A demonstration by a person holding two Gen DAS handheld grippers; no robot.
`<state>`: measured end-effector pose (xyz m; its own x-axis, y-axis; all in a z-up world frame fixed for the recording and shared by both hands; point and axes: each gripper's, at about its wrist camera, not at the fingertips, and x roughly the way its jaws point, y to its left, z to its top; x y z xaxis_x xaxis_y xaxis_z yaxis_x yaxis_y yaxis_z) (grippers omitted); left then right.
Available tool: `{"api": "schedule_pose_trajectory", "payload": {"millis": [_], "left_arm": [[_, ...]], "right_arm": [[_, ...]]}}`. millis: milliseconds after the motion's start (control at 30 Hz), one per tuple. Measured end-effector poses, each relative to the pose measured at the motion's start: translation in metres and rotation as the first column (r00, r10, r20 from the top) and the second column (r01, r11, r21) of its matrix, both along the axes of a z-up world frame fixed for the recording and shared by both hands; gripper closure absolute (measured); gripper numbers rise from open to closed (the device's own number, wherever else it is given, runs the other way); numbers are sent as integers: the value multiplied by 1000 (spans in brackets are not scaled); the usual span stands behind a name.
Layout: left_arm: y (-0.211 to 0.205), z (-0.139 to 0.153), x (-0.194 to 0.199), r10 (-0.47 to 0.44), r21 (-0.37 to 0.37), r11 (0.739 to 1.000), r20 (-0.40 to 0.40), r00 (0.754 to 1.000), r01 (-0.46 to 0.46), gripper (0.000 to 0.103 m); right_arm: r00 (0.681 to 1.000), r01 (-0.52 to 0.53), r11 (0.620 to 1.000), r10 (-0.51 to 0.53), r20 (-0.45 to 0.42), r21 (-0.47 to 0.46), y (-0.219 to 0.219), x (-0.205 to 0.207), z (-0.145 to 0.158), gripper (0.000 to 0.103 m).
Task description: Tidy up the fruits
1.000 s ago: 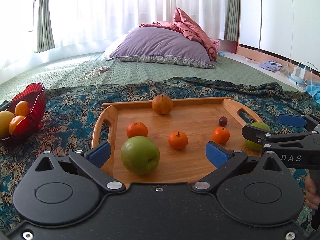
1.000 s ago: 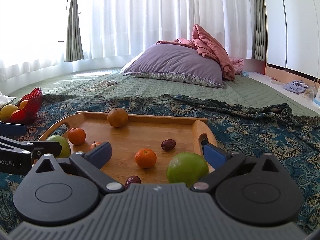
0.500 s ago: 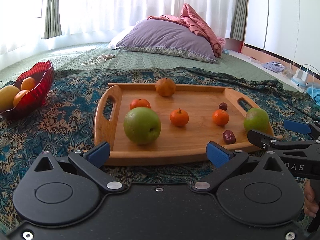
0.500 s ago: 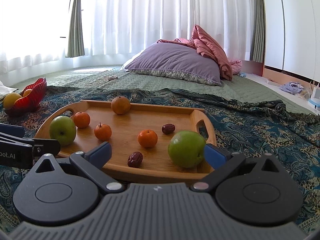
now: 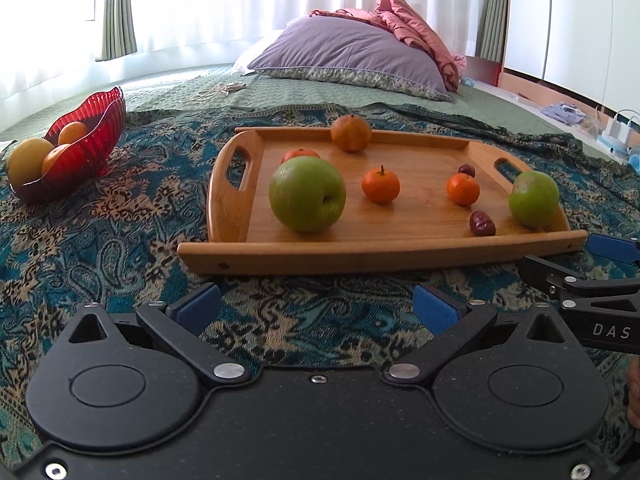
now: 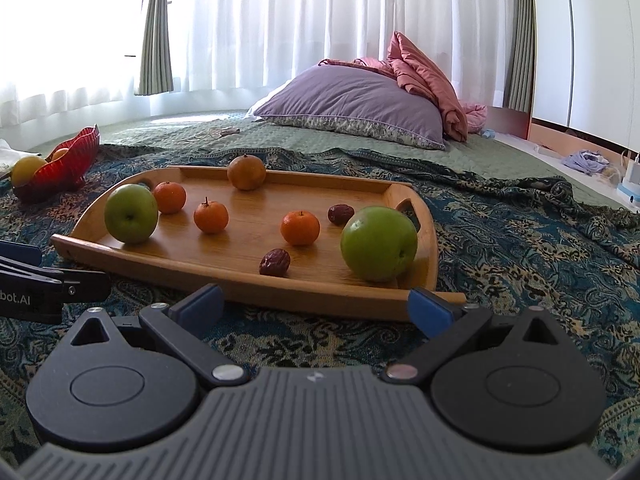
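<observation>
Both grippers, left [image 5: 316,306] and right [image 6: 314,306], hang released and empty short of the tray [image 5: 360,258]. Fruit lies scattered on it; the red bowl [image 5: 86,148] sits well left. Recommend centring the near green apple [image 5: 307,194] between the fingers before closing.

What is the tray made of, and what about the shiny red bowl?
The tray looks like wood, maybe bamboo: honey-brown with fine straight grain lines and a smooth, slightly glossy finish. The red bowl seems to be glass, or possibly clear plastic: light glows through its ribbed, wavy wall and it shines.
</observation>
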<state>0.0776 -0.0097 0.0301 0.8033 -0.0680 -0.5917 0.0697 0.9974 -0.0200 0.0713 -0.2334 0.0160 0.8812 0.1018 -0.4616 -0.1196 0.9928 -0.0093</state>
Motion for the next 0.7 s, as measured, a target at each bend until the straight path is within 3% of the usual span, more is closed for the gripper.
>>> {"api": "schedule_pose_trajectory", "payload": {"millis": [700], "left_arm": [[-4,-26,13,47,39,998,-34,998,-45,0]], "right_arm": [[998,-7,1000,8,-60,9,4,4,-23,0]]}}
